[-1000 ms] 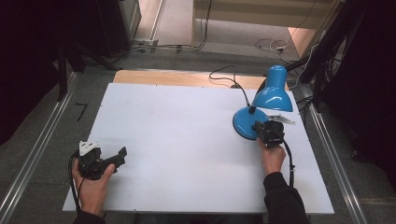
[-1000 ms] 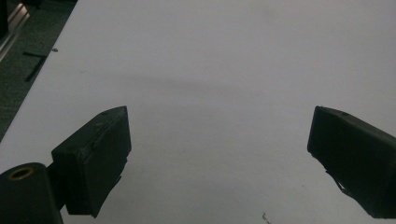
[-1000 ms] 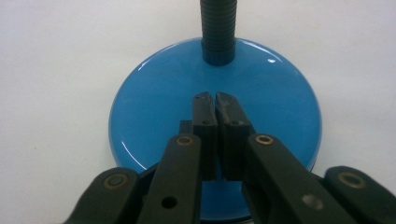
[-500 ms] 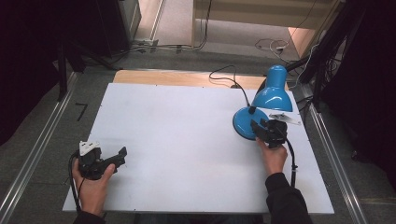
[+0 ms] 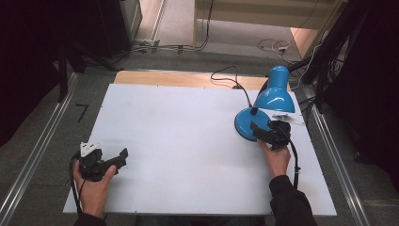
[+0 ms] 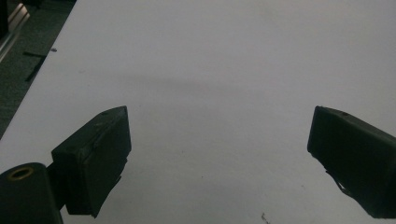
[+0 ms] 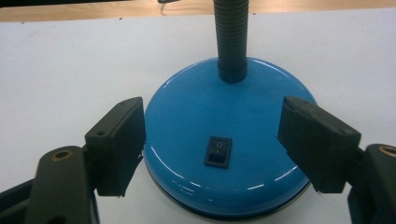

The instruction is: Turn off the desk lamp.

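The right gripper (image 7: 212,140) has just been opening; its jaws stand wide over the blue lamp base (image 7: 224,140), rocker switch (image 7: 218,151) between them, untouched. The desk lamp (image 5: 263,110) sits at the table's (image 5: 188,141) three o'clock. The left gripper (image 6: 219,154) gapes over bare tabletop at eight o'clock.

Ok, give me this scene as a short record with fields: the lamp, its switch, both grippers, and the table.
lamp: blue desk lamp, round base standing on the table's far right part, shade above it
switch: black rocker switch on the base's near side
right gripper: jaws have just been opening; they stand wide over the base, switch between them, pads not pressing
left gripper: open, nothing between the jaws, at the near left
table: white top
cable: black, runs back from the lamp
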A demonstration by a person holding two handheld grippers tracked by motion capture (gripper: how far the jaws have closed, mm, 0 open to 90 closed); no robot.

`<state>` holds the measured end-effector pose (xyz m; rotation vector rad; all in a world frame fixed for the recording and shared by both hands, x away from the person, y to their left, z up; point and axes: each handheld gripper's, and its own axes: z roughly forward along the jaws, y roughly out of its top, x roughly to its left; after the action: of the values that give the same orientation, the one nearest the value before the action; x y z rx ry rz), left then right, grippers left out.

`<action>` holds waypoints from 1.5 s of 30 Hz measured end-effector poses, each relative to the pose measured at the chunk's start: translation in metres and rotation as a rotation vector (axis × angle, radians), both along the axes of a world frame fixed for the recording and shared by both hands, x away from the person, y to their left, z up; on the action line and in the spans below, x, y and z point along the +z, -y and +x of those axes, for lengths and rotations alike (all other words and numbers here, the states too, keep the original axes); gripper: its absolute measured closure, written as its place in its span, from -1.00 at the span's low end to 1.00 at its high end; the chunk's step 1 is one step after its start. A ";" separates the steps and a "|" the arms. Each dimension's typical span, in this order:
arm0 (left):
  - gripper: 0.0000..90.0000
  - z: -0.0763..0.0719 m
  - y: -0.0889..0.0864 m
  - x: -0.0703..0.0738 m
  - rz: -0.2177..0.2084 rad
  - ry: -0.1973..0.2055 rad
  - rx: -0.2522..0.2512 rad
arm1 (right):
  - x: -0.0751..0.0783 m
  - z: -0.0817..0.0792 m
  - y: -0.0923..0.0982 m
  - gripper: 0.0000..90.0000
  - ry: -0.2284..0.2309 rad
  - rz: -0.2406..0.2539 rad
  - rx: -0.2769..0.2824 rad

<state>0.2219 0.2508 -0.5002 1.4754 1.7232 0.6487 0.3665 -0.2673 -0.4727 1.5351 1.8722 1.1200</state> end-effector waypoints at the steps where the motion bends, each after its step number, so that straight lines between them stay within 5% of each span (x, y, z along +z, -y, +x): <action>1: -0.84 0.000 0.000 0.000 0.000 0.000 0.000 | 0.000 0.000 0.000 -0.55 -0.001 -0.003 0.003; 13: -0.85 0.001 0.002 0.000 0.002 0.000 -0.002 | -0.002 -0.008 -0.006 -0.61 -0.004 -0.009 0.048; 45: -0.84 0.000 0.002 0.001 0.004 0.001 -0.001 | 0.004 -0.028 0.015 -0.65 -0.006 -0.013 0.056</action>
<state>0.2218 0.2487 -0.4996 1.4781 1.7212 0.6525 0.3385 -0.2819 -0.4687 1.4887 1.9341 1.1261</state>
